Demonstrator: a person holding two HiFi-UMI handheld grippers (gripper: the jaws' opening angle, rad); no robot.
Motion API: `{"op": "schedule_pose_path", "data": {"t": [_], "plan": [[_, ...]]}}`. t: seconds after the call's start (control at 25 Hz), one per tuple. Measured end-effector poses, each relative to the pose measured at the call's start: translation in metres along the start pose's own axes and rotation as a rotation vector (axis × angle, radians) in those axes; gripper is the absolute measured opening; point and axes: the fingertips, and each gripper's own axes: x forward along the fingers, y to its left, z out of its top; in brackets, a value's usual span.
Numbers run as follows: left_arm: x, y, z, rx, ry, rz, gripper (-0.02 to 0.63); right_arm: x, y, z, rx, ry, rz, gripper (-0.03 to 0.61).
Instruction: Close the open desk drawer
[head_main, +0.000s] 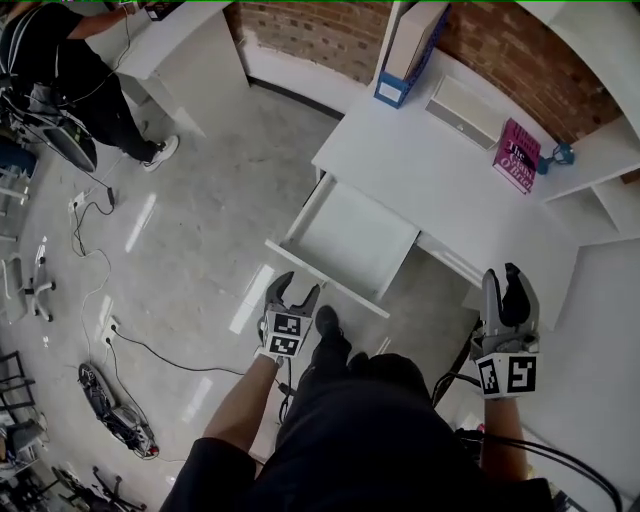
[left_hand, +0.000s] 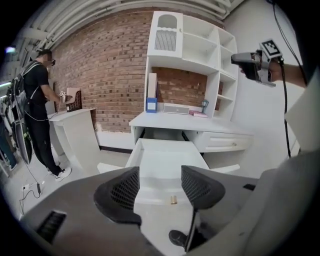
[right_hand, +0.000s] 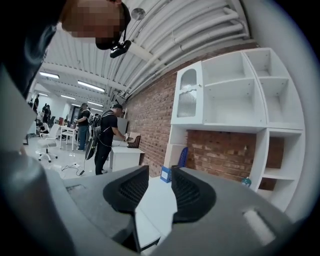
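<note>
The white desk (head_main: 440, 170) has one drawer (head_main: 350, 240) pulled far out, and it looks empty. My left gripper (head_main: 297, 285) hangs just short of the drawer's front panel (head_main: 325, 278), open and touching nothing. In the left gripper view the drawer (left_hand: 167, 160) and its small brass knob (left_hand: 173, 199) show through the gap of the left gripper (left_hand: 160, 187). My right gripper (head_main: 502, 272) is held off to the right beside the desk. The right gripper (right_hand: 154, 192) has its jaws a little apart, nothing between them, and faces the desk top (right_hand: 150, 210).
On the desk stand a blue-and-white file box (head_main: 405, 50), a flat white box (head_main: 462, 108) and a pink book (head_main: 517, 155). A shelf unit (left_hand: 190, 45) rises above it. A closed drawer (left_hand: 222, 142) sits at the right. A person (head_main: 60, 60) stands at another table; cables (head_main: 110, 330) lie on the floor.
</note>
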Motion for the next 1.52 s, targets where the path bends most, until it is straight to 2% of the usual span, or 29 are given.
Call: {"op": "schedule_pose_path", "data": {"t": [0.2,0.52,0.8,1.12,1.4,1.52], "plan": [[0.025,0.003,-0.027,0.038,0.075,-0.037,0.258,0.011,0.007,-0.01,-0.003,0.043,-0.007,0.143],[0.045,-0.001,-0.045,0.083,0.125,-0.066,0.258,0.029,0.008,-0.019,0.008,0.065,0.005,0.144],[0.058,-0.003,-0.036,0.043,0.126,-0.043,0.258,0.023,-0.001,-0.031,0.039,0.084,-0.024,0.143],[0.078,-0.005,-0.02,0.051,0.122,-0.034,0.258,0.021,-0.004,-0.036,0.058,0.081,-0.039,0.143],[0.092,-0.008,-0.009,0.041,0.12,-0.013,0.258,0.029,-0.013,-0.052,0.076,0.085,-0.016,0.143],[0.098,-0.012,-0.007,0.064,0.125,-0.003,0.258,0.036,-0.021,-0.056,0.083,0.084,-0.002,0.143]]}}
